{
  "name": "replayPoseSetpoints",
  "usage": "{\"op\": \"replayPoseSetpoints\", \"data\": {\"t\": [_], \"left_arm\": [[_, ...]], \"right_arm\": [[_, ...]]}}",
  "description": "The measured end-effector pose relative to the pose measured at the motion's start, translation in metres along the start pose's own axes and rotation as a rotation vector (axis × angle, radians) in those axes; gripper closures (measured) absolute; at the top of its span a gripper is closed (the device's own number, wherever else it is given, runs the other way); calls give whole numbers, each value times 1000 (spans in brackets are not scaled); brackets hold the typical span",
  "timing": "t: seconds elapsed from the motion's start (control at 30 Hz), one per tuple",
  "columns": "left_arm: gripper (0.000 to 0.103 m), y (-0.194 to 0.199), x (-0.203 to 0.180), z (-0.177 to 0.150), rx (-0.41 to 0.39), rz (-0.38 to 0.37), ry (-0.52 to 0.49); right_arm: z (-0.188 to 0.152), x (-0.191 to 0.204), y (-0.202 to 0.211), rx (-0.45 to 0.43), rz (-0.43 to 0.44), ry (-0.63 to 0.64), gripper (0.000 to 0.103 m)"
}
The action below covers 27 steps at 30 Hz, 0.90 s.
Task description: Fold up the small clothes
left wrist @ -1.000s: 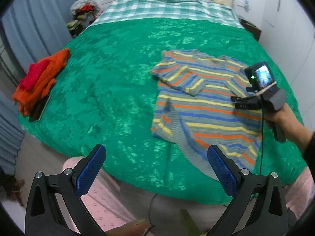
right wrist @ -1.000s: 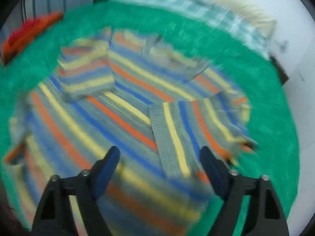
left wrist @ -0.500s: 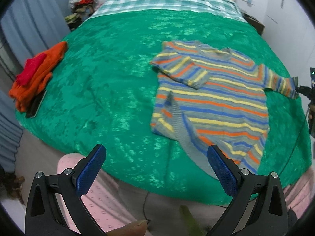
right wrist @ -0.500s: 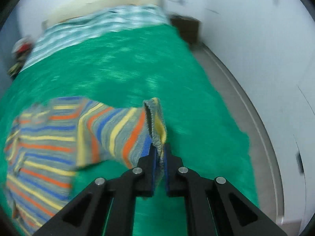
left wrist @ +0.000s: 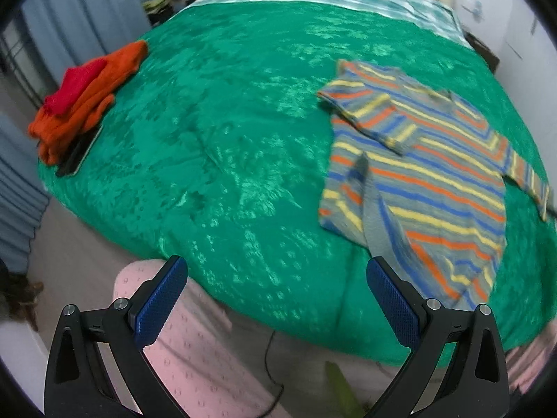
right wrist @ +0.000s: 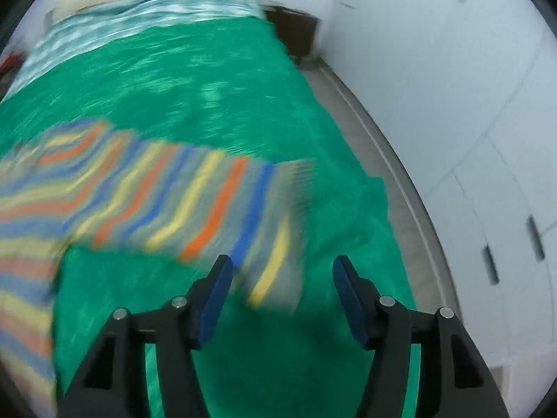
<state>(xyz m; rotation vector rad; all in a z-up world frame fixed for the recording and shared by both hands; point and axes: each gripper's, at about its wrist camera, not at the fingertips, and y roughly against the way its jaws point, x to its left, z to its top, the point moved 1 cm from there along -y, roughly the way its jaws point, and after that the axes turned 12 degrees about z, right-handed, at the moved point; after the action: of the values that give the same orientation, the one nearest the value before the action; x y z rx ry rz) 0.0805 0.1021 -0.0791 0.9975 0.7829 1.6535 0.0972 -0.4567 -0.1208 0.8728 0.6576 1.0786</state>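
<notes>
Blue-padded right tool (right wrist: 280, 289) is spreading, its pads clear of the striped sweater's sleeve (right wrist: 209, 205) lying just beyond on the green bedspread (right wrist: 216, 97). Left tool (left wrist: 275, 306) hangs spread wide; the sweater (left wrist: 424, 181) lies far right.

Bed cover (left wrist: 226, 132): green cloth, crushed pile, sheen in patches. Striped sweater (left wrist: 428, 181): matt knit, ribbed cuff. Orange clothes (left wrist: 83, 104): soft matt fabric. Left tool (left wrist: 275, 310): black matt plastic, blue dimpled pads (left wrist: 160, 301), metal pins.
</notes>
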Motion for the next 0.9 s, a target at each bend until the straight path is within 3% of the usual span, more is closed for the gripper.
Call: {"op": "replayPoseSetpoints", "data": {"t": [0.07, 0.13, 0.2, 0.27, 0.33, 0.4, 0.43, 0.47, 0.63, 0.73, 0.8, 0.83, 0.87, 0.9], "left_arm": [[0, -13, -9, 6, 2, -81, -19], [0, -31, -38, 17, 16, -187, -86], [1, -46, -61, 30, 24, -216, -126], [1, -64, -88, 43, 28, -212, -158], [3, -82, -116, 48, 28, -165, -206], [37, -93, -132, 41, 32, -131, -272], [79, -102, -138, 34, 54, -114, -310], [98, -109, -137, 26, 91, -132, -320], [102, -79, -63, 4, 111, -293, -164], [101, -61, -22, -20, 124, -290, -146], [101, -63, -9, -30, 151, -253, -143], [97, -65, -6, -31, 145, -241, -138], [86, -66, -7, -30, 137, -234, -140], [81, -68, -12, -24, 122, -238, -133]], "right_arm": [[-27, 39, 27, 24, 139, 47, 43], [-59, 87, 46, 87, 355, 62, 43], [-94, 143, 55, 190, 572, 50, 44], [-118, 186, 58, 232, 661, 30, 44], [-134, 222, 56, 241, 641, 63, 44], [-154, 252, 50, 308, 602, 203, 55], [-161, 257, 48, 320, 573, 244, 85], [-167, 253, 47, 328, 546, 256, 100], [-165, 184, 79, 319, 558, 107, 103], [-165, 145, 96, 303, 522, 37, 103], [-169, 142, 102, 287, 474, 88, 99], [-168, 151, 103, 271, 457, 134, 89], [-169, 160, 102, 264, 468, 148, 67], [-170, 173, 102, 261, 513, 161, 56]]}}
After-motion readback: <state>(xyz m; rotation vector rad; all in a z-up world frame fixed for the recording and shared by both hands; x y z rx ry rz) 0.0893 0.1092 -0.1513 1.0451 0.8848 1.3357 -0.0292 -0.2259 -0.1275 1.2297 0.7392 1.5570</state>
